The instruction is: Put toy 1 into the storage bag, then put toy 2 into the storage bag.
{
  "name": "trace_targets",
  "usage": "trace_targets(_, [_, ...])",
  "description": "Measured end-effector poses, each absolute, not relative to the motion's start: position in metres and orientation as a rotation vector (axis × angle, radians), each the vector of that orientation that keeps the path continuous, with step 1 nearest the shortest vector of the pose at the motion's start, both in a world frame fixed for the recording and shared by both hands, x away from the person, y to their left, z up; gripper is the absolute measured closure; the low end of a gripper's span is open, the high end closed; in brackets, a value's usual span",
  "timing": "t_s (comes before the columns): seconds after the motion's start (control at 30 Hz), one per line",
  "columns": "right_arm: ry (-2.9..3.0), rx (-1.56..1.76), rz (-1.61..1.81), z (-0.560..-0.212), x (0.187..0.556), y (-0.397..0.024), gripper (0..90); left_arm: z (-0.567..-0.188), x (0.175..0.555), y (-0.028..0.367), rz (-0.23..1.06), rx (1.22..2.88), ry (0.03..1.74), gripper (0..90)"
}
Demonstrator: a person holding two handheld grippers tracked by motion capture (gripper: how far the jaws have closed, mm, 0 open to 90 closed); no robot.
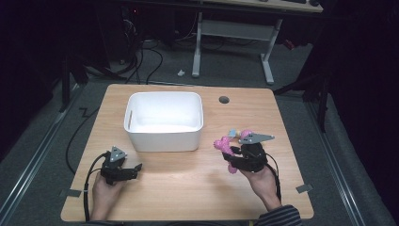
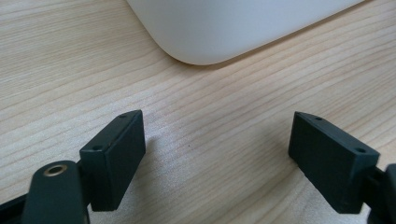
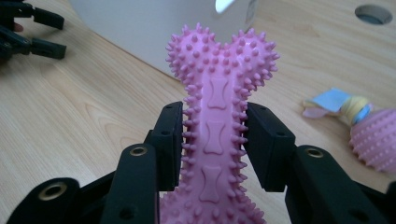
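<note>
We are gripping the pink spiky bone toy in our right gripper, whose two black jaws are clamping its narrow shaft from either side, so that the knobbed end is sticking out beyond them toward the white plastic bin. In the high view the bone toy is sitting in the right gripper at the right of the wooden table, just right of the bin and apart from it. Just behind that gripper a second pink spiky toy with a blue and yellow piece is lying on the tabletop. Farther off, a round cable hole is showing beyond the bin's right corner. Our left gripper is resting at the near left of the table, and in its own view the left gripper is holding its jaws wide apart over bare wood, just short of the bin's rounded corner.
</note>
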State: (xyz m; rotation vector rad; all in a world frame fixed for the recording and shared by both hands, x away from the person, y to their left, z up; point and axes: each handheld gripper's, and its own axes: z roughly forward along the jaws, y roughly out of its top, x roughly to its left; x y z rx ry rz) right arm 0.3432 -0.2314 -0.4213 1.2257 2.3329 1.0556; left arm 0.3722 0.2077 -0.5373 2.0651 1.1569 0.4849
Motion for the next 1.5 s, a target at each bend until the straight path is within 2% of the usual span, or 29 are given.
trace_targets(0.63, [2.34,1.169,1.127,-0.388,0.362,-0.225,58.7,-0.537,0.372,0.208,0.485,2.065,1.157,19.1])
trace_targets(1.5, [2.387,1.094,1.159,-0.352,0.395,-0.193,58.9,-0.537,0.372,0.208,0.483,2.068,1.156,19.1])
